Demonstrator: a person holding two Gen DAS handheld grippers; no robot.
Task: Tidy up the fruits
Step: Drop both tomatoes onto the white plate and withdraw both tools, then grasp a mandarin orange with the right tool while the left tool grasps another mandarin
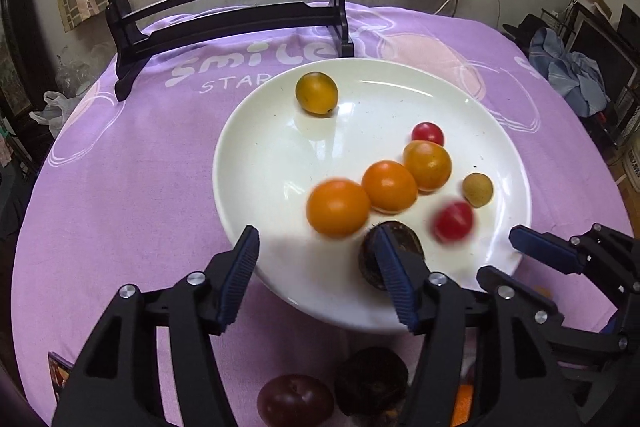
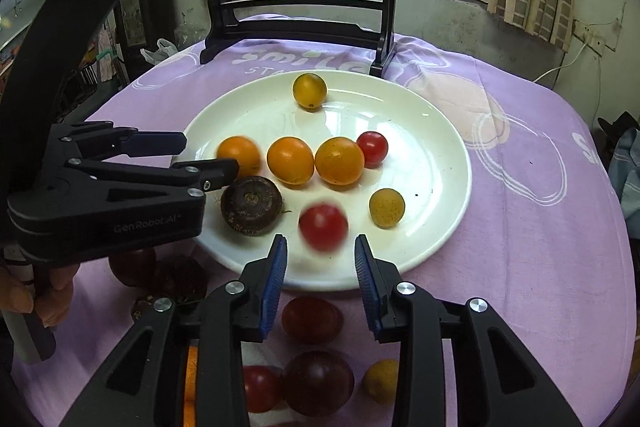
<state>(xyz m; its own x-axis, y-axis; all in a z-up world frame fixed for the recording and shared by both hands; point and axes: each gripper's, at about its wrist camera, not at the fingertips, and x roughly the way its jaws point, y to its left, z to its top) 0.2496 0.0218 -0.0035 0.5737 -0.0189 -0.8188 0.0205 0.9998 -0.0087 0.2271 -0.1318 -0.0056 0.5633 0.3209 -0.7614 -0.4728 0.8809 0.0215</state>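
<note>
A white plate [image 1: 400,315] [image 2: 440,131] holds several small fruits: orange ones [image 1: 389,185] [image 2: 290,159], a yellow one [image 1: 317,92] [image 2: 309,90] at the back, red cherry tomatoes [image 1: 427,133] [image 2: 372,147], a tan longan [image 1: 477,189] [image 2: 386,207] and a dark brown fruit [image 1: 404,239] [image 2: 251,205]. One orange fruit [image 1: 338,207] and one red tomato [image 1: 453,221] [image 2: 323,227] are motion-blurred. My left gripper [image 1: 316,269] [image 2: 202,153] is open over the plate's near edge. My right gripper [image 2: 321,277] [image 1: 498,255] is open and empty, just behind the blurred tomato.
Loose fruits lie on the purple cloth in front of the plate: dark plums [image 2: 318,381] [image 1: 295,401], a reddish one [image 2: 312,319], a red tomato [image 2: 262,387], a yellow longan [image 2: 381,379] and dark brown fruits [image 1: 370,381]. A black framed screen [image 2: 298,23] [image 1: 224,23] stands behind the plate.
</note>
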